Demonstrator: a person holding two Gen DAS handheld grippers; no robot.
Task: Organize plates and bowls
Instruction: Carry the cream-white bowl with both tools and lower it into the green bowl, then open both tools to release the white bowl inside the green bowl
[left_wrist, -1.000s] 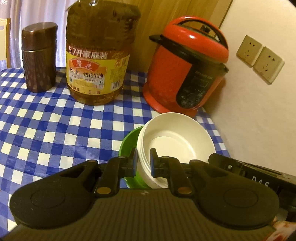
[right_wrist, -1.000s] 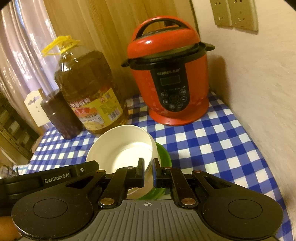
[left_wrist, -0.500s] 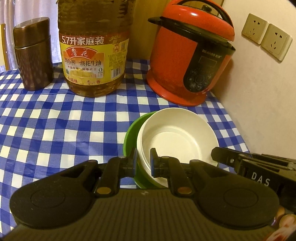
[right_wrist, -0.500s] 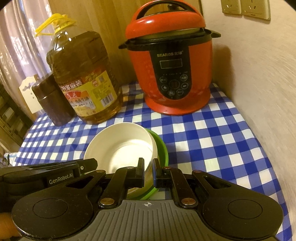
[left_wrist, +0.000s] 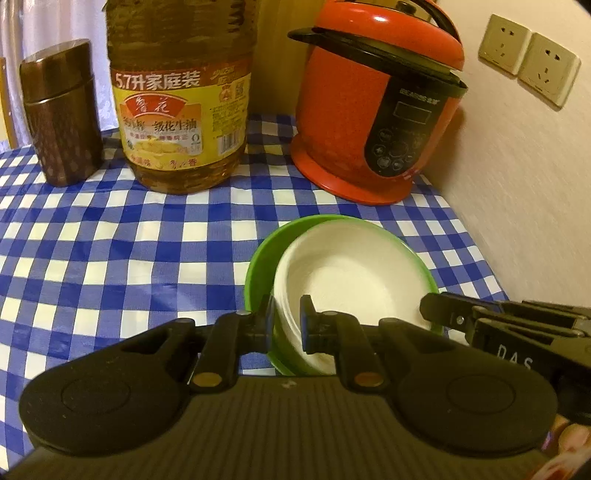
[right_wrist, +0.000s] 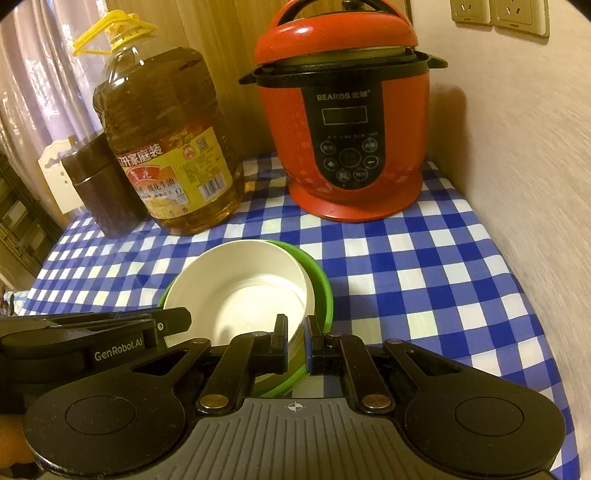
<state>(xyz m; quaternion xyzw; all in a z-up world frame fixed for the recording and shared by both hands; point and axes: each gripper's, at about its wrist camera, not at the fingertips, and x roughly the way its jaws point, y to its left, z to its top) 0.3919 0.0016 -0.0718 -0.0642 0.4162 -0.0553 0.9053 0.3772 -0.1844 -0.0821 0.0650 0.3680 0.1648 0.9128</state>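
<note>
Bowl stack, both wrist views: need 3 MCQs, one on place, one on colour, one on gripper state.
1. Where does the white bowl sit?
A. Inside the green bowl
B. On the cooker lid
C. Beside the brown canister

2. What colour is the pressure cooker?
A. Blue
B. Red with a black panel
C. White

3. How does the left gripper stand?
A. Wide open above the oil bottle
B. Closed on the white bowl's rim
C. Closed on the tablecloth

Answers:
1 A: the green bowl shows as a rim around the white one.
2 B: red body and lid, black control panel.
3 B: its fingers straddle the white rim, one inside, one outside.
</note>
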